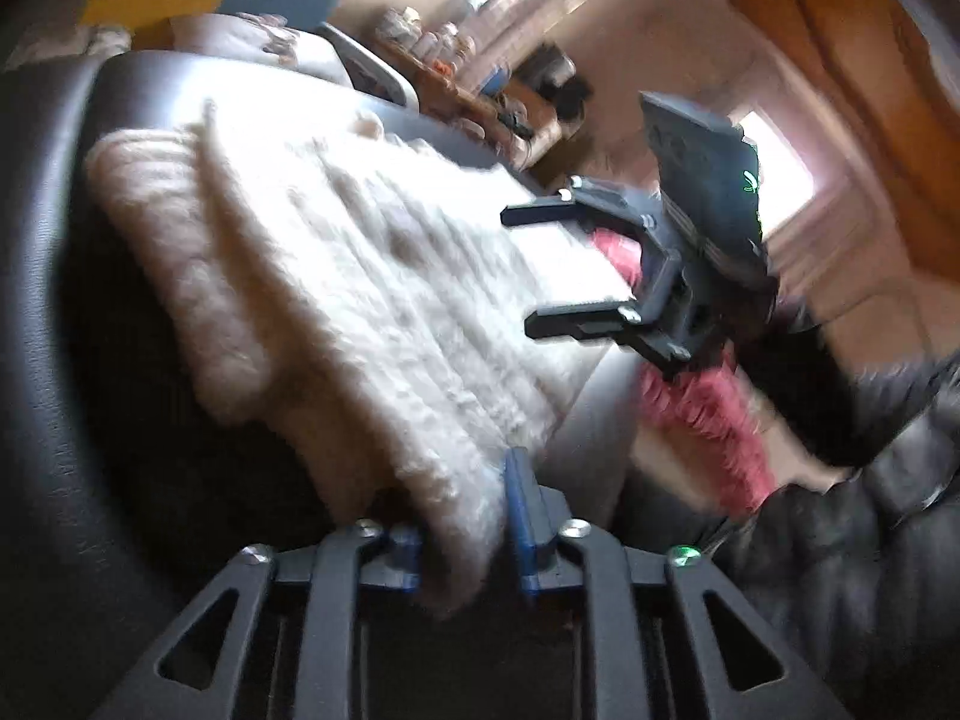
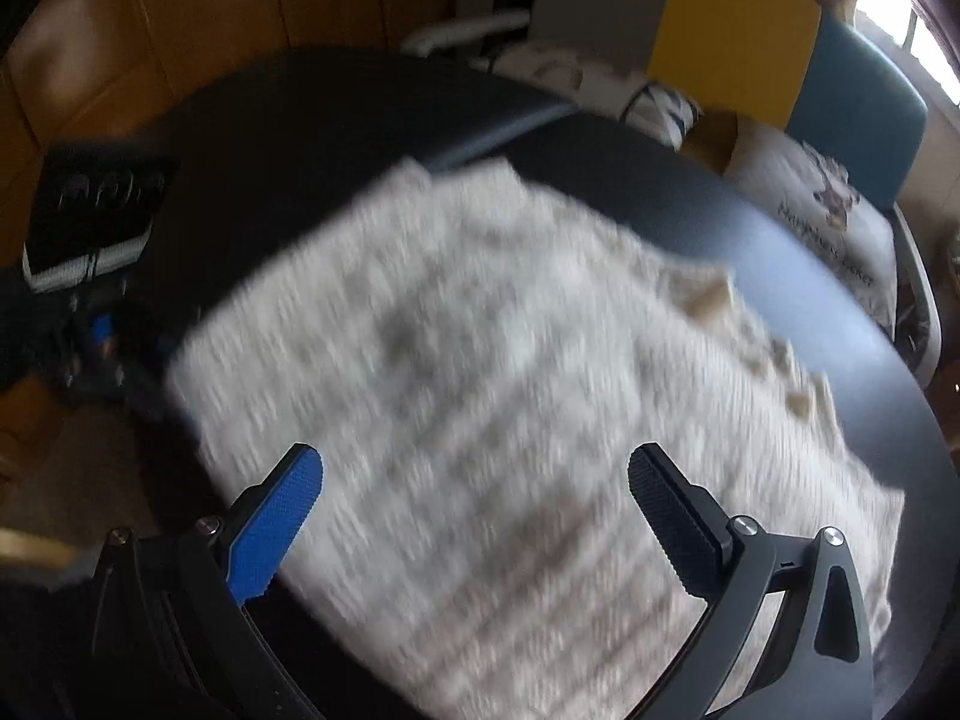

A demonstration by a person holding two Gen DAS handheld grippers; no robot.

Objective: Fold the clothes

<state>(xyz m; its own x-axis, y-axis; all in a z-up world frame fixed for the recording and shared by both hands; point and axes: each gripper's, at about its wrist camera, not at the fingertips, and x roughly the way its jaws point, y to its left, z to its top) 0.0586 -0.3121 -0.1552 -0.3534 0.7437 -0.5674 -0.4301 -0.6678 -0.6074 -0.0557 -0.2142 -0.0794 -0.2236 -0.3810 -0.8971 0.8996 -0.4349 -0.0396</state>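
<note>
Your cream-white knit garment (image 1: 372,300) shows a ribbed, cable-like texture with faint grey patches, and it lies on a black table (image 2: 780,252). Your right gripper (image 2: 474,510) has 1 bright blue pad and 1 black ridged pad. A pink fuzzy cloth (image 1: 708,420) sits past the garment's edge, and a yellow panel (image 2: 732,30) stands beside a teal one

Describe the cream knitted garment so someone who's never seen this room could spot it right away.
Find the dark table in the middle of the room. Spread across it lies the cream knitted garment, pale and ribbed, with the left gripper shut on one edge. The neighbouring cushion is also pale but sits on a chair beyond the table and carries a printed picture.
</note>
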